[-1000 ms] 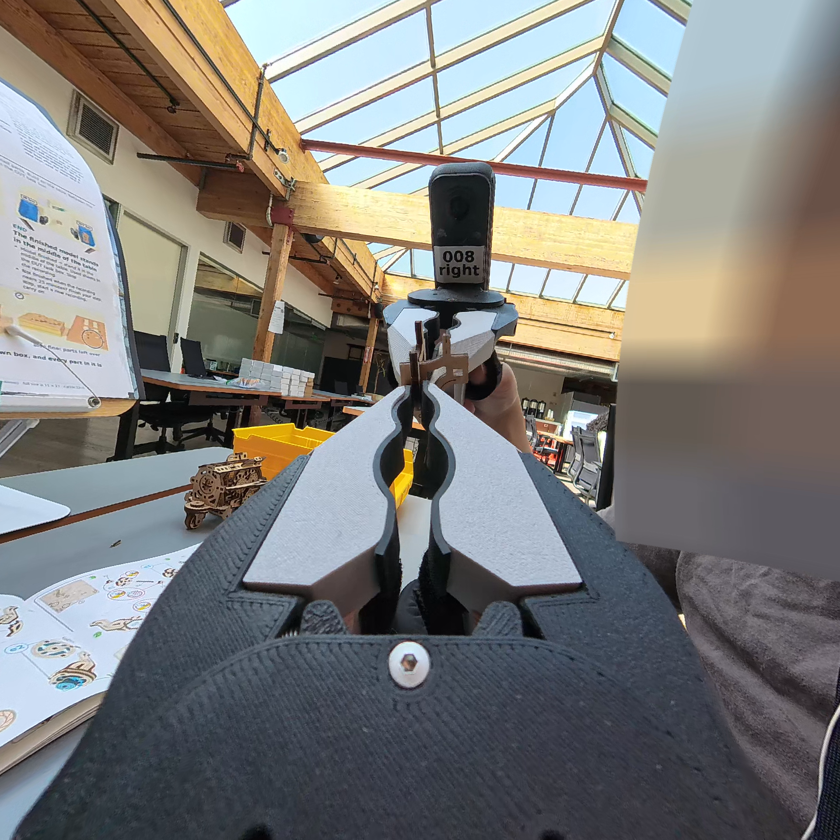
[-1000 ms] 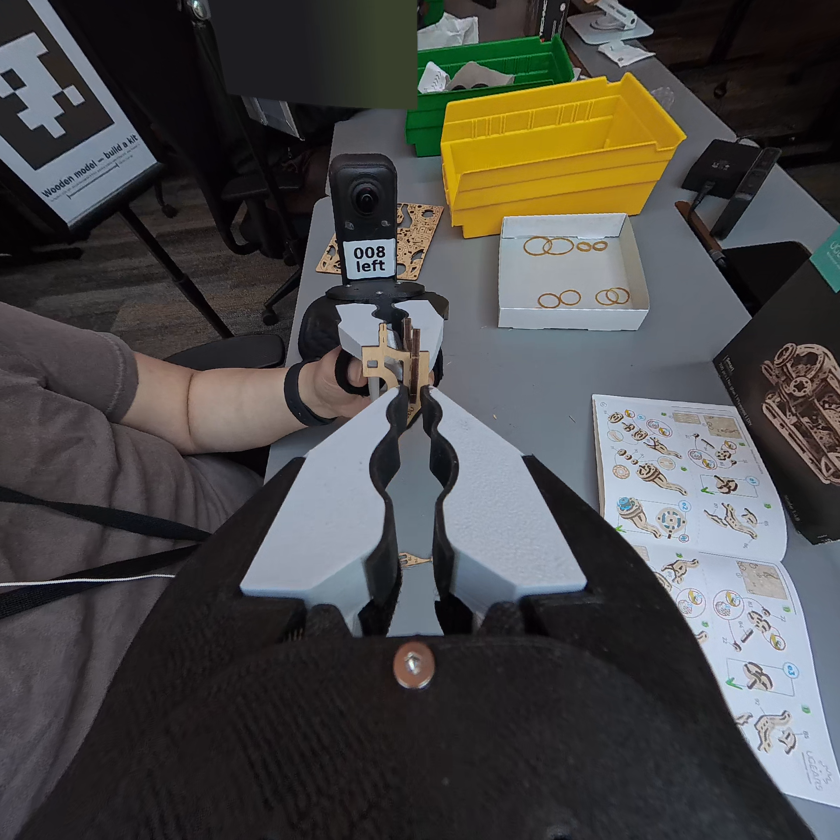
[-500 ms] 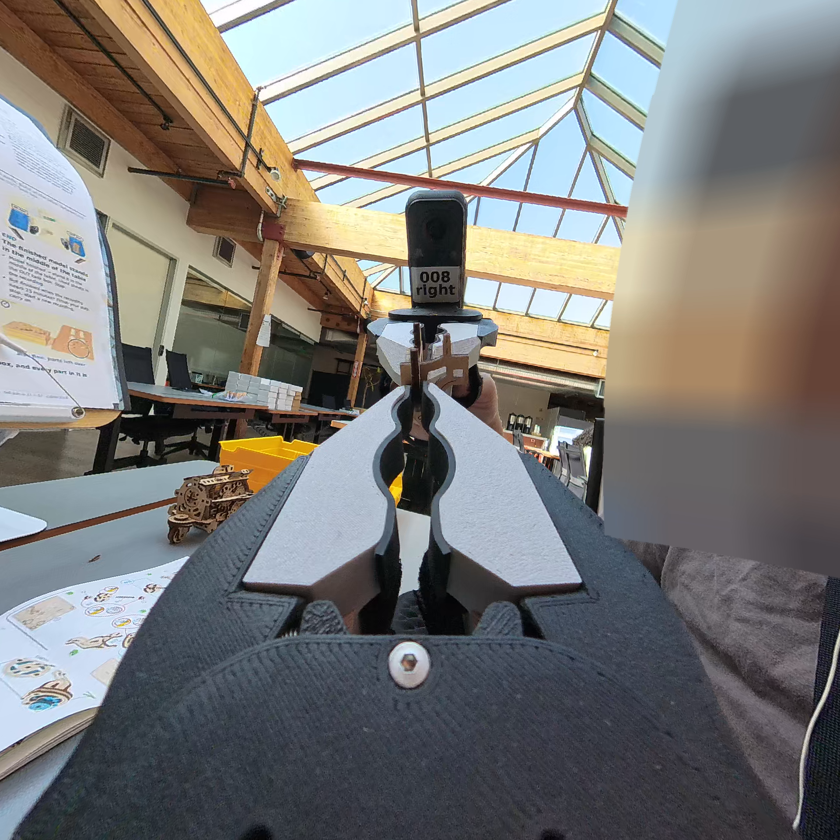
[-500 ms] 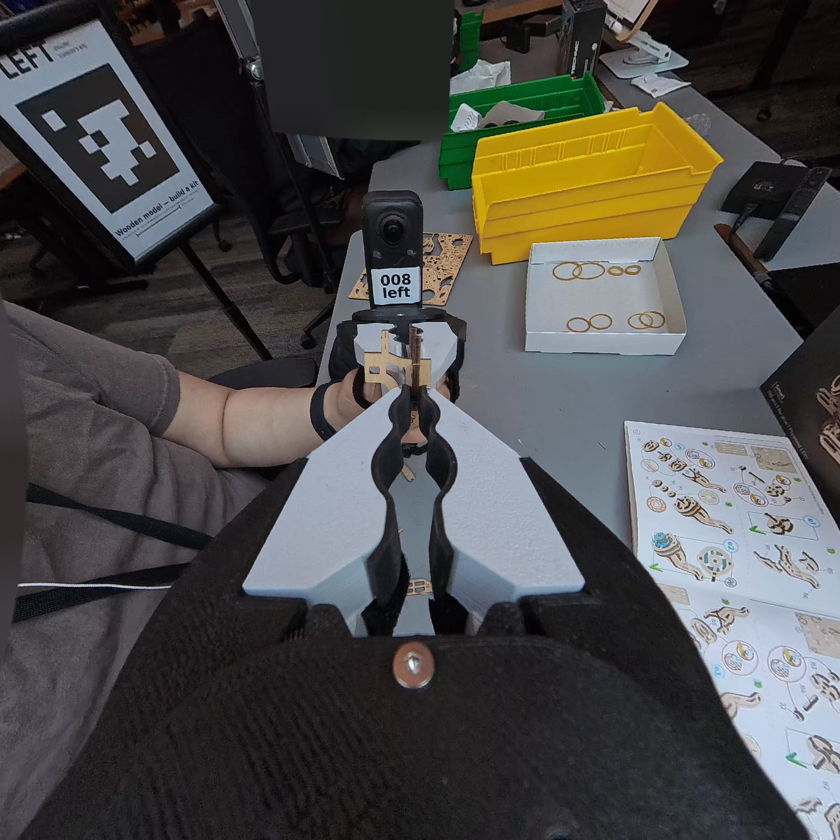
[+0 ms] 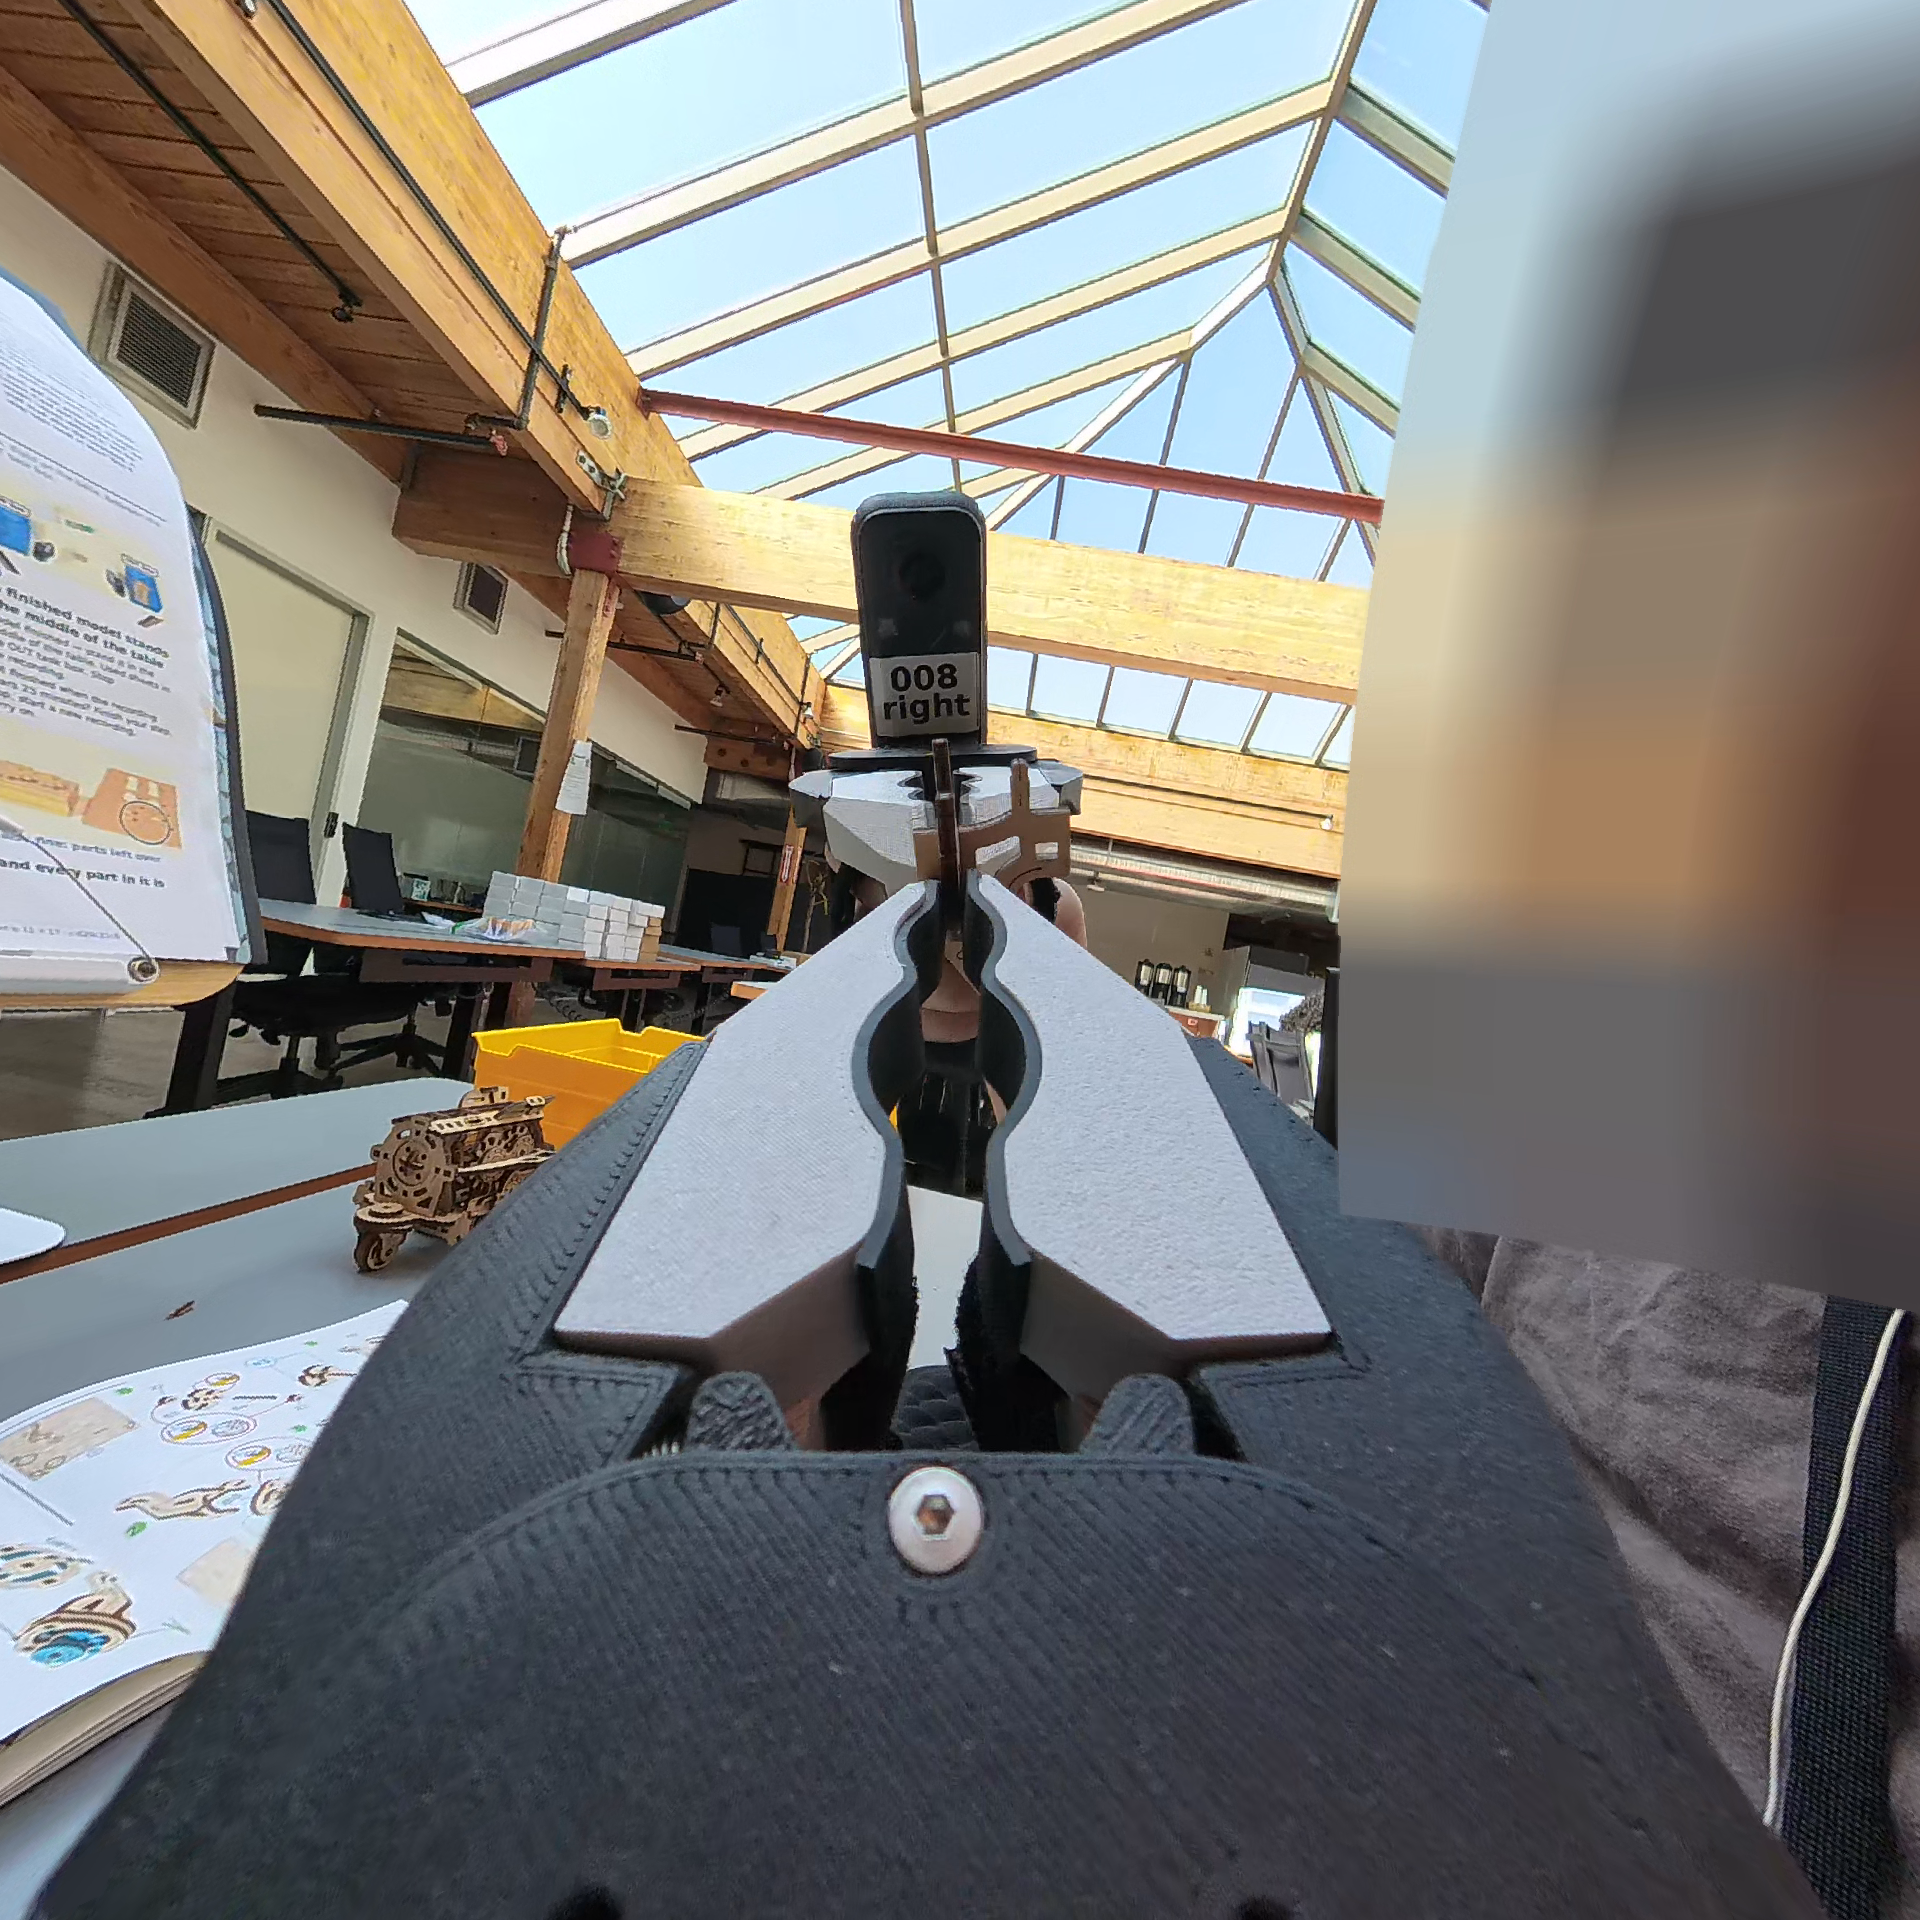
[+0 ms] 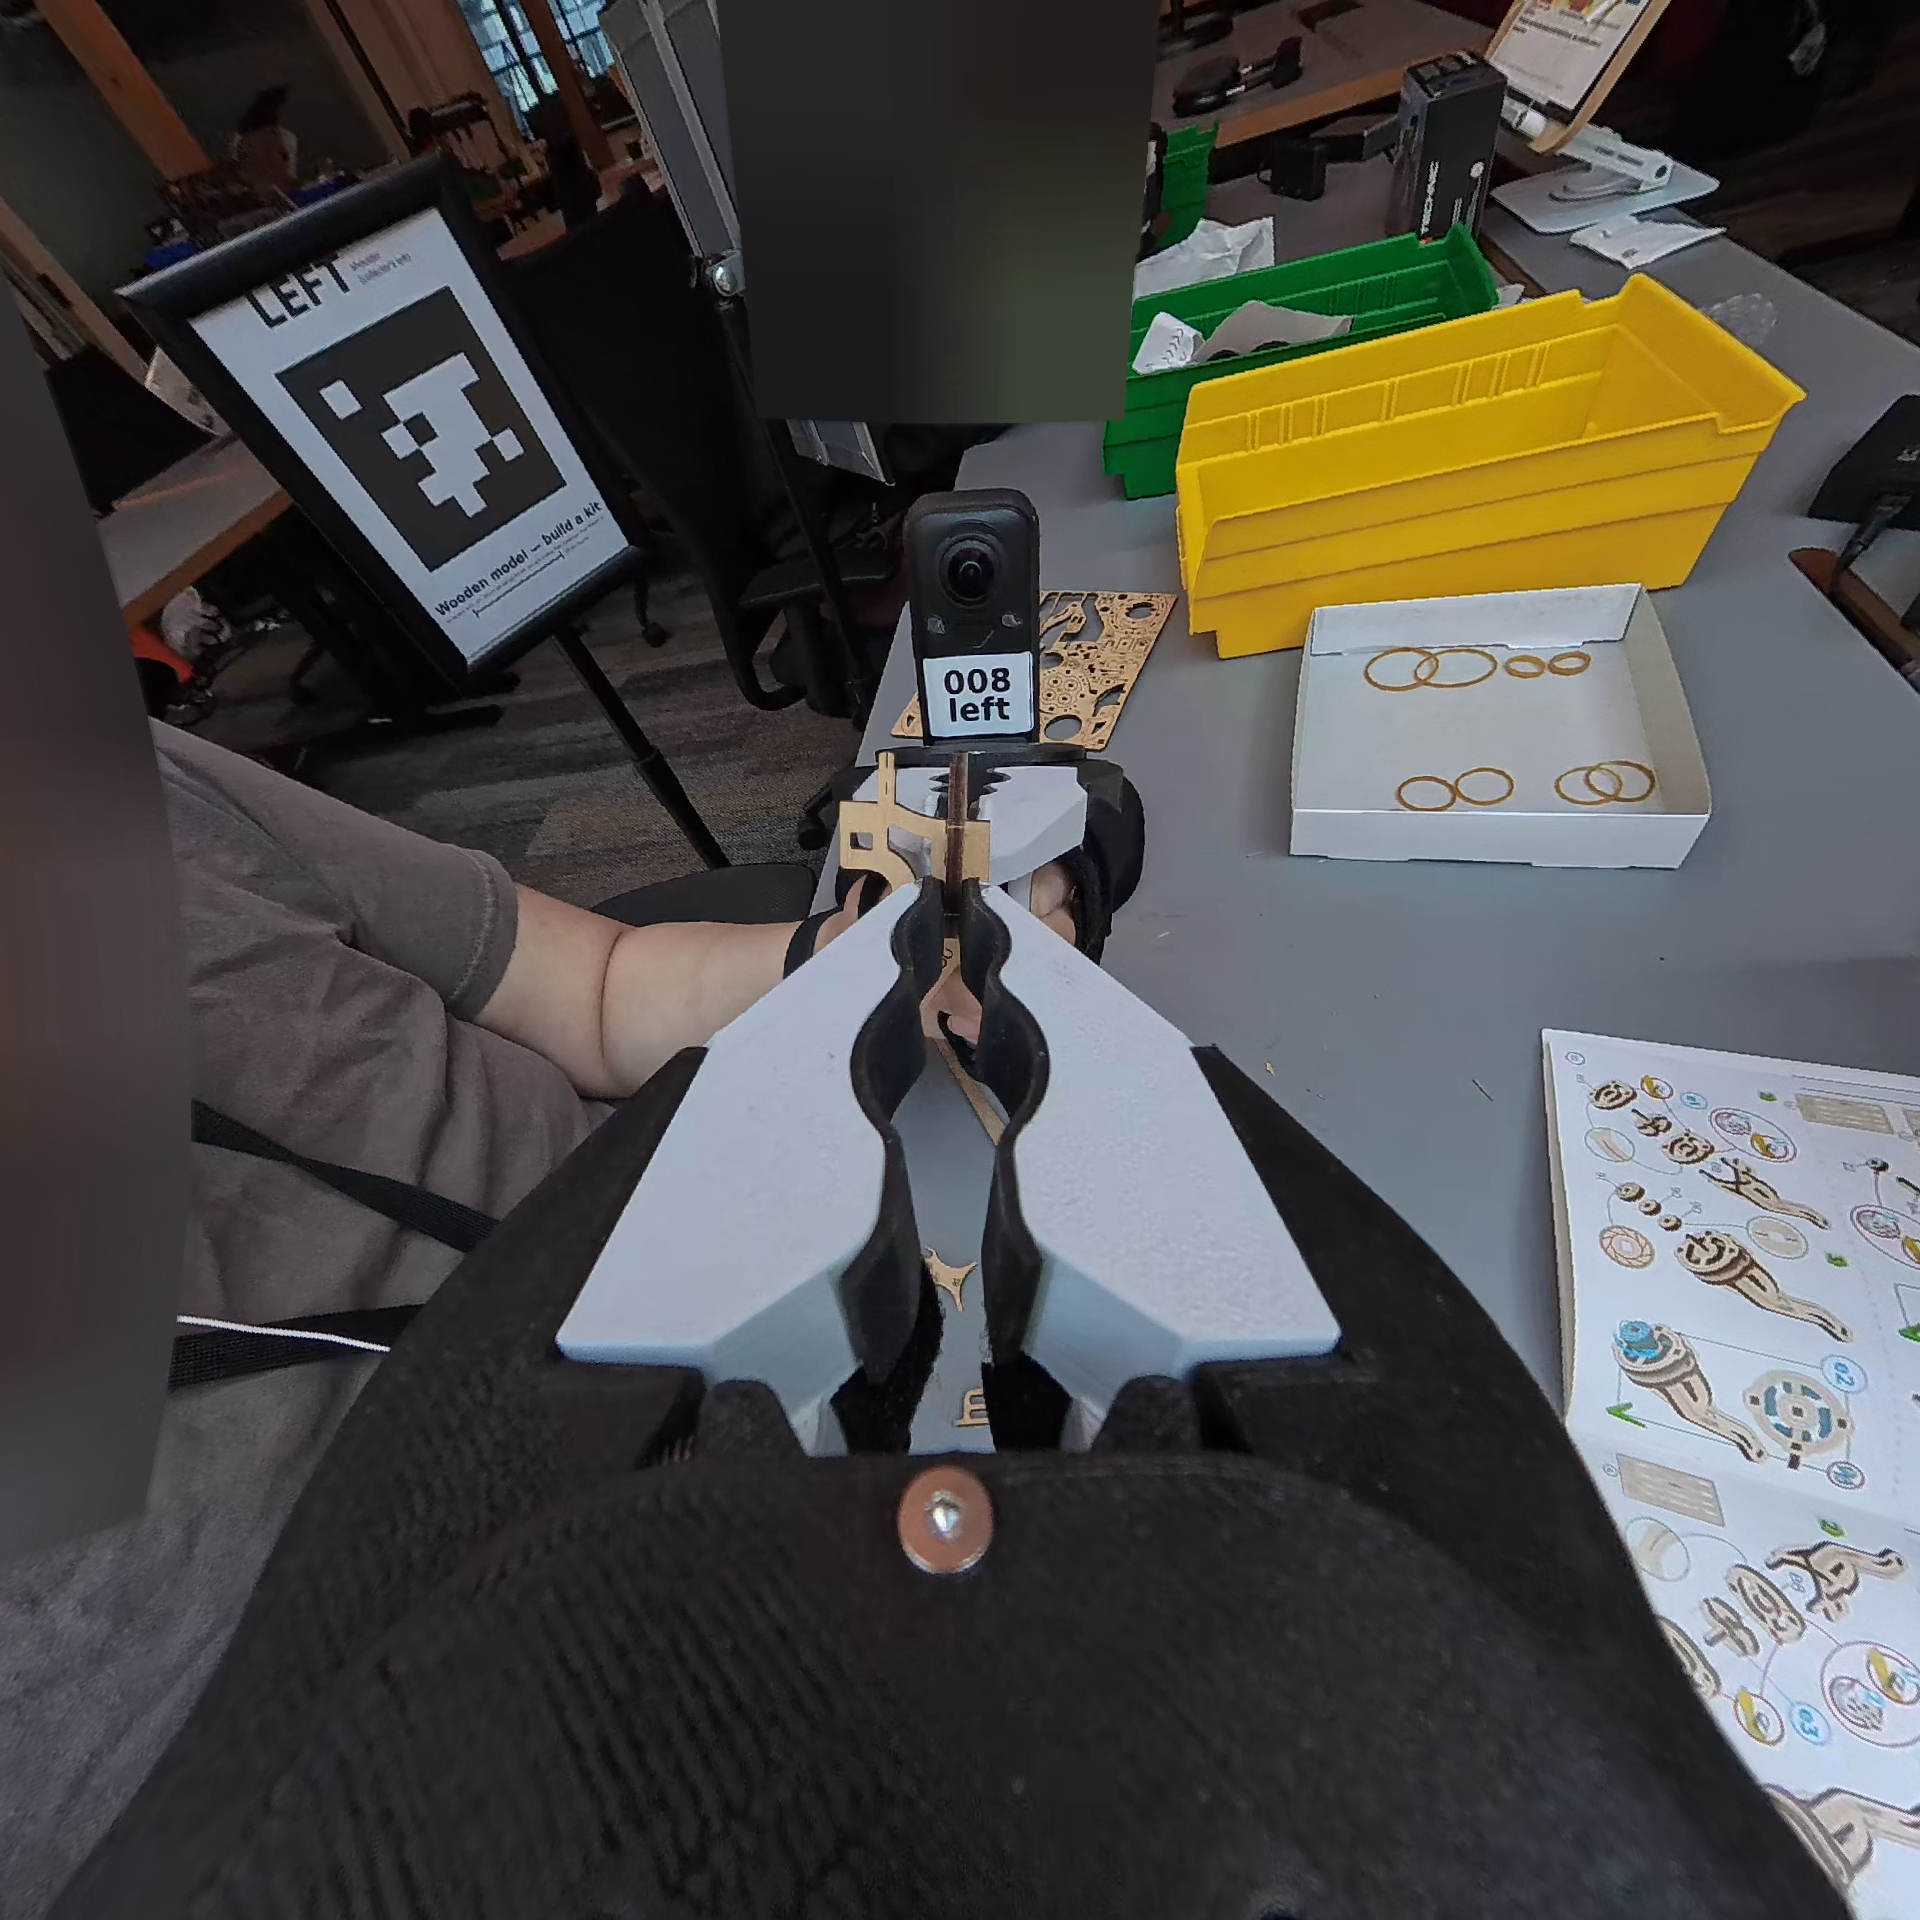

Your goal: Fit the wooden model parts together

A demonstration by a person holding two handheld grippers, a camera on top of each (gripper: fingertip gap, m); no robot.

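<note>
My left gripper point(image 5: 948, 883) is shut on a thin wooden part point(image 5: 940, 810) that I see edge-on. My right gripper point(image 6: 948, 896) is shut on another thin wooden part point(image 6: 954, 821), also edge-on to its own camera. Each view shows the other gripper's part flat-on: a pale cross-shaped plate point(image 6: 883, 831), also in the left wrist view point(image 5: 1013, 844). The two parts cross at right angles and touch between the facing gripper tips, held in the air above the grey table point(image 6: 1351, 987).
A finished wooden model point(image 5: 447, 1164) stands on the table. Stacked yellow bins point(image 6: 1455, 499), a green bin point(image 6: 1299, 301), a white tray of rubber bands point(image 6: 1496, 727), a punched wooden sheet point(image 6: 1091, 655) and an instruction booklet point(image 6: 1745, 1351) lie around. Small loose wooden pieces point(image 6: 948, 1273) lie below my right gripper. Both grippers' tips are close together, under 4 cm apart.
Both grippers stay shut on their parts, which stay together. The joined pair has lifted and turned a little; the flat plate now sticks out further to one side of the edge-on part.
</note>
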